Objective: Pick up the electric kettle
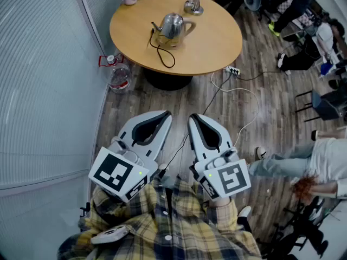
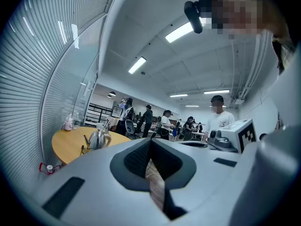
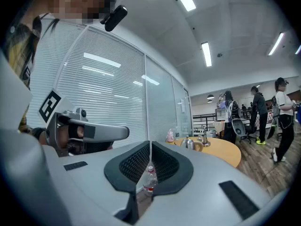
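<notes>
The round table (image 1: 217,42) stands well ahead of you, with the kettle (image 1: 173,26) near its middle and well apart from both tools. You hold the left gripper (image 1: 164,115) and right gripper (image 1: 194,118) level and side by side close to your body, each with its jaws pressed together on nothing. Only the head view shows the kettle's cord (image 1: 159,56) looping on the tabletop, while the gripper views show people (image 2: 220,120) beyond the table.

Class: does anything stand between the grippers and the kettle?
Nothing visible blocks them. From the left gripper and right gripper, open floor leads to the table; only a black cord lies before the kettle.
</notes>
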`<state>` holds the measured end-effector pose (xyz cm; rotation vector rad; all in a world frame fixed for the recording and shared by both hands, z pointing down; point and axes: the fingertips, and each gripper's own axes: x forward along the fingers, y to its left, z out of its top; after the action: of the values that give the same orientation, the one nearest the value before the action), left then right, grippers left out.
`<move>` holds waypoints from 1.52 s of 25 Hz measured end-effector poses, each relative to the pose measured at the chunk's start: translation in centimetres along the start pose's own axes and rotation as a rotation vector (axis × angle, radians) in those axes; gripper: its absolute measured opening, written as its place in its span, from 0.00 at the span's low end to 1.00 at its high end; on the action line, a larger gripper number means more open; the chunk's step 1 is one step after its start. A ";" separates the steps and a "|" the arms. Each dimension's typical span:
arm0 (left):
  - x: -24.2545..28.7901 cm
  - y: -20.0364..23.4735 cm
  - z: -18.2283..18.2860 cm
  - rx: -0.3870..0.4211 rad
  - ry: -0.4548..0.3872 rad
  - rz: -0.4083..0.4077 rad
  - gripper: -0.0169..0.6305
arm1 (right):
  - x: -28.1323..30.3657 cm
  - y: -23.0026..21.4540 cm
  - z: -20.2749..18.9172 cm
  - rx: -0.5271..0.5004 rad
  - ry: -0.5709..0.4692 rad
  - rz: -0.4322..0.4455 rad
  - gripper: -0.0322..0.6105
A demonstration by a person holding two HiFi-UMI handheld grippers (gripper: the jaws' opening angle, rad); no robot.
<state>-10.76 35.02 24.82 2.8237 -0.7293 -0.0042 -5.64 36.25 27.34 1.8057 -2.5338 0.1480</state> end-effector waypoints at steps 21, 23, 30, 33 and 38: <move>0.5 -0.9 -0.1 0.016 -0.012 0.046 0.03 | -3.0 -1.8 0.0 0.007 -0.014 -0.020 0.11; 1.0 -0.3 -0.1 0.013 -0.013 0.048 0.03 | -2.5 -2.2 -0.2 0.009 -0.011 -0.022 0.11; 4.0 2.8 0.1 0.014 -0.016 0.047 0.03 | 1.0 -4.5 -0.6 0.009 -0.003 -0.026 0.11; 6.0 5.4 0.8 0.011 -0.014 0.037 0.03 | 3.9 -5.8 -0.3 0.005 0.006 -0.033 0.11; 9.4 10.1 2.0 0.002 -0.009 0.020 0.03 | 9.2 -8.3 0.4 0.001 0.010 -0.051 0.11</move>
<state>-7.51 21.50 25.60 2.8201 -0.7598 -0.0126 -0.84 24.84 28.15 1.8633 -2.4787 0.1566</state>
